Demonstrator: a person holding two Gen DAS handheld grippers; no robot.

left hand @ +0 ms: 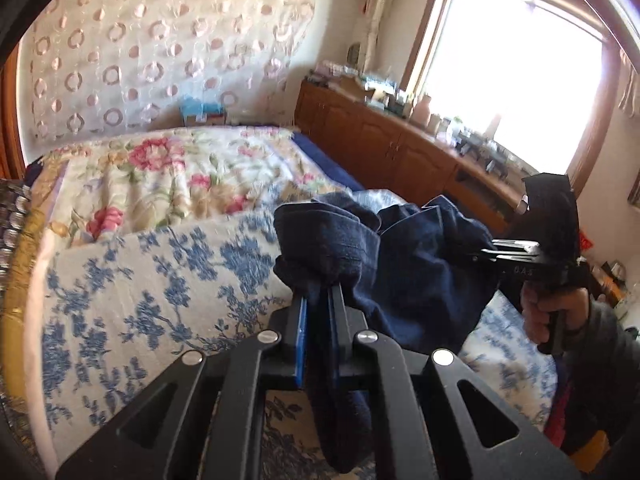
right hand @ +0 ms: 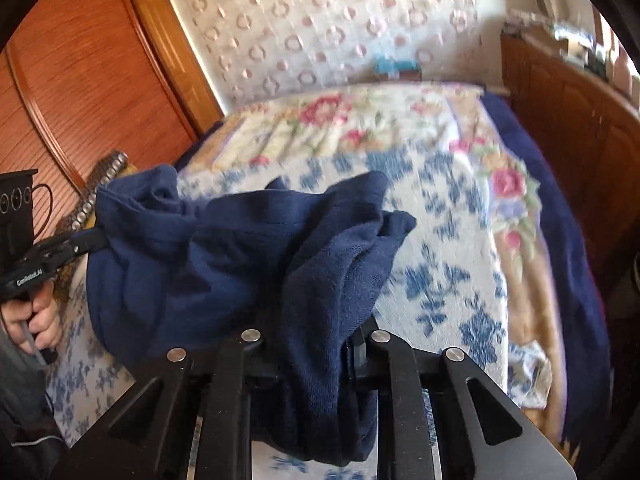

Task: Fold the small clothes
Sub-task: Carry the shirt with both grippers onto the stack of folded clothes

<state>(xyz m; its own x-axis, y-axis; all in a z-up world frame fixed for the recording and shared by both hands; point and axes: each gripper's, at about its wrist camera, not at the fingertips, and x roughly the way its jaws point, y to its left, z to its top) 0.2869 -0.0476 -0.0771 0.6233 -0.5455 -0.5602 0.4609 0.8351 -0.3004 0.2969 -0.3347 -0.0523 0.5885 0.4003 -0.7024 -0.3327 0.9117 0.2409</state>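
Reading "GenRobot.AI", left gripper handle.

White lettering stood on the black body of the left hand-held gripper, at about nine o'clock in the right wrist view; it seemed to read "GenRobot.AI", though small and tilted. The right hand-held gripper, at three o'clock in the left wrist view, bore pale letters, perhaps "D.A.S". Nothing else was legible.
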